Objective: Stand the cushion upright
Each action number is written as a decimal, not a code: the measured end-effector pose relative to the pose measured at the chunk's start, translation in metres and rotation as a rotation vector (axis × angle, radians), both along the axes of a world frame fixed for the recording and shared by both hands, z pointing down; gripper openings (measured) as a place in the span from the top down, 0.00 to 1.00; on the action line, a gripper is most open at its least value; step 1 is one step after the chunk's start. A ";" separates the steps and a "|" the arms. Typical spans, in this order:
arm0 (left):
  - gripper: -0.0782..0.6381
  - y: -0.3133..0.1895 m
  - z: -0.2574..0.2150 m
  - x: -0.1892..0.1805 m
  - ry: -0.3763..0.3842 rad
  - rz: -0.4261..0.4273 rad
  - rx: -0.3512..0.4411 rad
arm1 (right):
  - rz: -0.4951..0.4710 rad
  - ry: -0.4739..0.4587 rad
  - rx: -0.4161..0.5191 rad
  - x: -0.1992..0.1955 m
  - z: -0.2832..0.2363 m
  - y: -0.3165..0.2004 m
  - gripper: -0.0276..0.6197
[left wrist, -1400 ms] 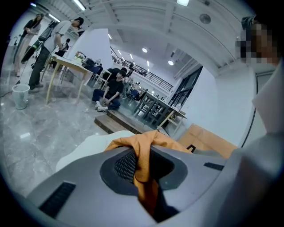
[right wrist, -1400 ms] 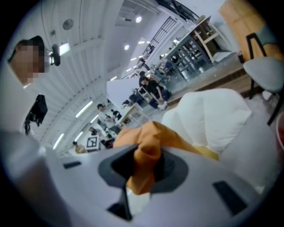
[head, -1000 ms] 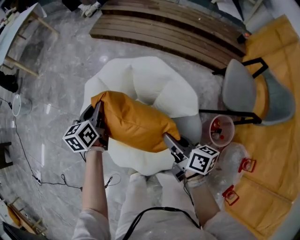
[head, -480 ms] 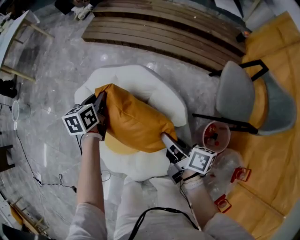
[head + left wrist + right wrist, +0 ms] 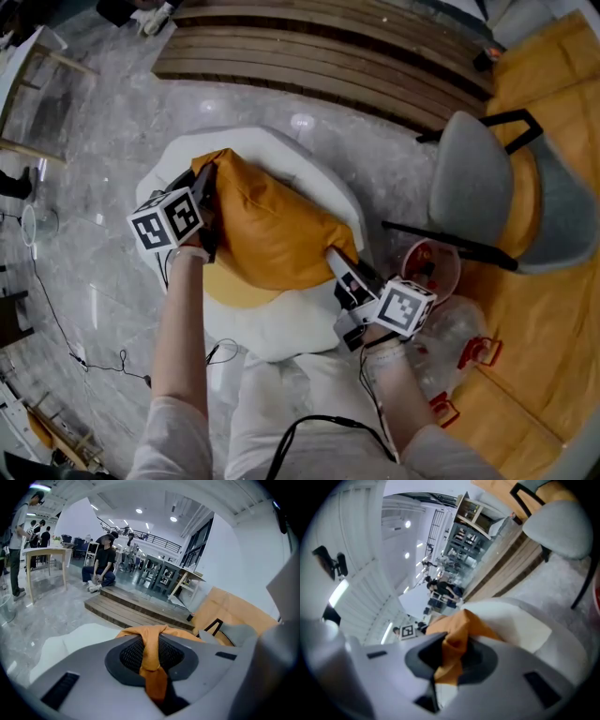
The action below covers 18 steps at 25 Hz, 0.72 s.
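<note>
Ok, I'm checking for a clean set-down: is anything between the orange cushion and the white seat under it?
Nothing visible. The cushion, pinched at its ends by the left gripper and right gripper, lies straight over the white seat.

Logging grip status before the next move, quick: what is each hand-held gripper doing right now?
Left hand-held gripper: closed on a corner of the orange cushion.
Right hand-held gripper: closed on the opposite corner of the orange cushion.

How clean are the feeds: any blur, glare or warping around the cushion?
Head view: sharp, barrel-warped at the edges, one glare spot on the floor beyond the cushion. Left gripper view: crisp, dark corners. Right gripper view: pinched fabric soft.
</note>
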<state>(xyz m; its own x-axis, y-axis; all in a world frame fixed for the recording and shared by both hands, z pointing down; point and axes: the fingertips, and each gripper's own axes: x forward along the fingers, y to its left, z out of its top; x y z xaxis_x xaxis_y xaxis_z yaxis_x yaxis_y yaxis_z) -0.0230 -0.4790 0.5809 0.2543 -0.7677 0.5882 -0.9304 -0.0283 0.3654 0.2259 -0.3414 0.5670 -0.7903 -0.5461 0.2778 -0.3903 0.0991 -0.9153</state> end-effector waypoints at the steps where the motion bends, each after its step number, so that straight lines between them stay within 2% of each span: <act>1: 0.79 -0.002 0.002 0.000 0.003 -0.005 0.004 | 0.000 0.000 0.003 0.000 0.002 -0.002 0.85; 9: 0.79 0.003 -0.005 -0.002 -0.032 0.023 0.003 | -0.042 -0.002 0.036 -0.002 0.004 -0.003 0.85; 11: 0.79 0.009 -0.007 -0.004 -0.058 0.040 -0.014 | -0.055 0.034 0.044 -0.002 0.004 0.000 0.85; 13: 0.79 0.013 -0.008 -0.007 -0.111 0.059 -0.037 | -0.090 0.140 0.073 -0.004 0.005 0.003 0.85; 16: 0.79 0.018 -0.007 -0.009 -0.197 0.078 -0.063 | -0.178 0.381 0.135 -0.010 0.006 0.003 0.84; 18: 0.79 0.022 -0.007 -0.010 -0.248 0.090 -0.067 | -0.222 0.509 0.143 -0.014 0.008 0.005 0.84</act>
<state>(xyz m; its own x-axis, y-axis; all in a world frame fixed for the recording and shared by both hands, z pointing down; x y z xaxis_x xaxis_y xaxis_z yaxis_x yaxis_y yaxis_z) -0.0332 -0.4566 0.5738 0.1619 -0.7059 0.6895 -0.9865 -0.0987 0.1306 0.2121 -0.3368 0.5747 -0.6762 -0.4426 0.5890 -0.7341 0.3377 -0.5891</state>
